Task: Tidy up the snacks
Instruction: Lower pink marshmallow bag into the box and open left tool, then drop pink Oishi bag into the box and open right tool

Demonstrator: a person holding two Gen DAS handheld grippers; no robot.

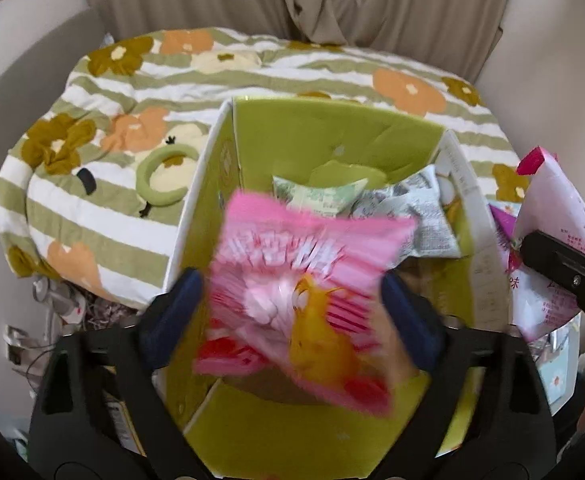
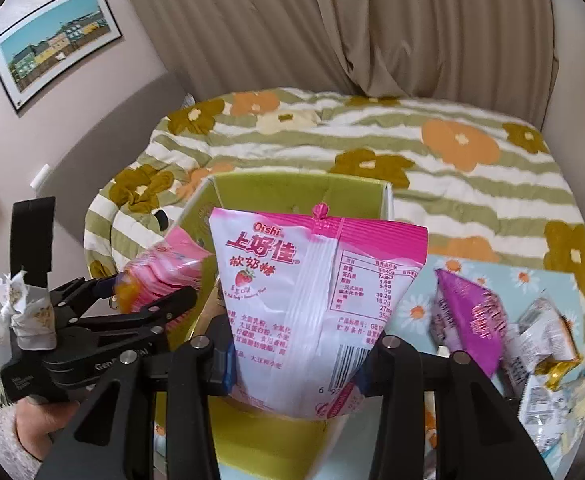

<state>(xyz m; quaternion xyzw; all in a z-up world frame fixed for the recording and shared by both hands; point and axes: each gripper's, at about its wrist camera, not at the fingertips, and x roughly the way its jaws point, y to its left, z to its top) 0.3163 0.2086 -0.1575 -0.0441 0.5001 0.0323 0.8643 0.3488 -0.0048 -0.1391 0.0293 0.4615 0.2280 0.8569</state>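
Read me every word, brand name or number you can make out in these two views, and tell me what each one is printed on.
"Oishi" – on the white and pink bag in the right gripper.
"上好佳" – same bag, under the brand.
"748kJ", "30.2g" – same bag's nutrition table; the rest is too small.
"Gen" – on the left gripper body; remainder unclear.
Pink bag in the left gripper: blurred, unreadable.
Purple packet and the packets in the green box: unreadable.

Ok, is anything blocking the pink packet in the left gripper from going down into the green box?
Nothing visible does. The left gripper holds the pink packet right over the open green box, flaps spread. A few packets lie at the far end, leaving the near part free. The right gripper with its Oishi bag sits off to the side.
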